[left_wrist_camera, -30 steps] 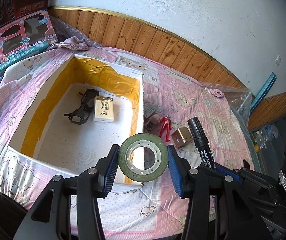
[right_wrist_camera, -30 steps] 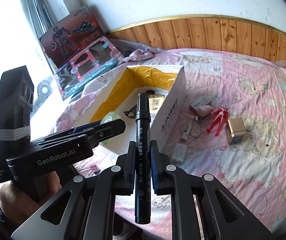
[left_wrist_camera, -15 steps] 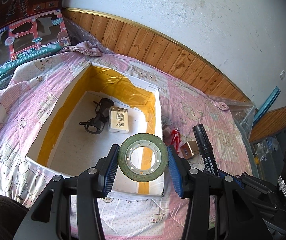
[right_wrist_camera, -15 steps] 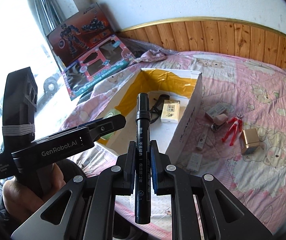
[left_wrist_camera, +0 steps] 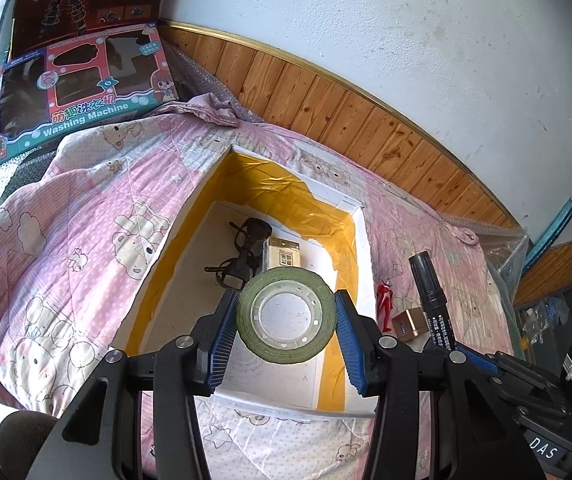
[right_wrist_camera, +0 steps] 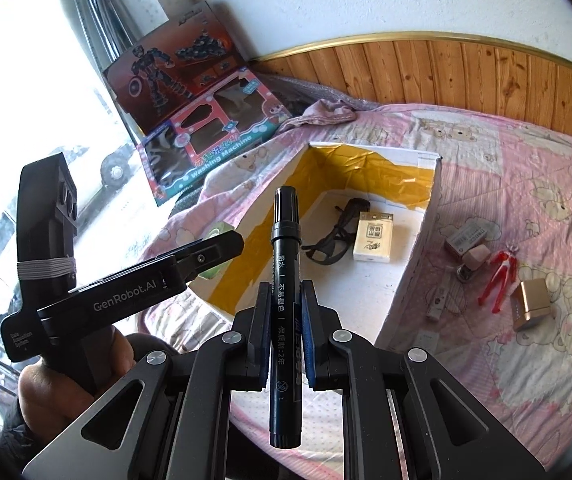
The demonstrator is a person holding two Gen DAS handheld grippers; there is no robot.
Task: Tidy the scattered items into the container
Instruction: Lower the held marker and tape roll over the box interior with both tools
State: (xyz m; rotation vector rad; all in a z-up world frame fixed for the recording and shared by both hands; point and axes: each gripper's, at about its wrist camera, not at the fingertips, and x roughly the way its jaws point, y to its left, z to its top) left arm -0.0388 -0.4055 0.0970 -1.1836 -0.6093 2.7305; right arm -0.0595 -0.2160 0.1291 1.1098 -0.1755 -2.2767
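My left gripper (left_wrist_camera: 285,322) is shut on a green tape roll (left_wrist_camera: 286,316) and hangs above the near end of the open white box with yellow tape inside (left_wrist_camera: 349,236). Black glasses (left_wrist_camera: 242,256) and a small cream pack (left_wrist_camera: 284,254) lie on the box floor. My right gripper (right_wrist_camera: 284,308) is shut on an upright black marker (right_wrist_camera: 284,276), near the front corner of the box (right_wrist_camera: 413,268). On the quilt right of the box lie a red figure (right_wrist_camera: 499,274), a gold cube (right_wrist_camera: 531,306) and small white items (right_wrist_camera: 469,236).
The pink bear-print quilt (left_wrist_camera: 86,240) covers the bed. Two toy boxes (left_wrist_camera: 82,80) lean at the back left near a bright window (right_wrist_camera: 26,120). A wood-panelled wall (left_wrist_camera: 345,108) runs behind. A hand (right_wrist_camera: 66,376) holds the left gripper's handle.
Both grippers have shifted left and back, so the box now sits more to the right in each view. The tape roll and the marker stay held.
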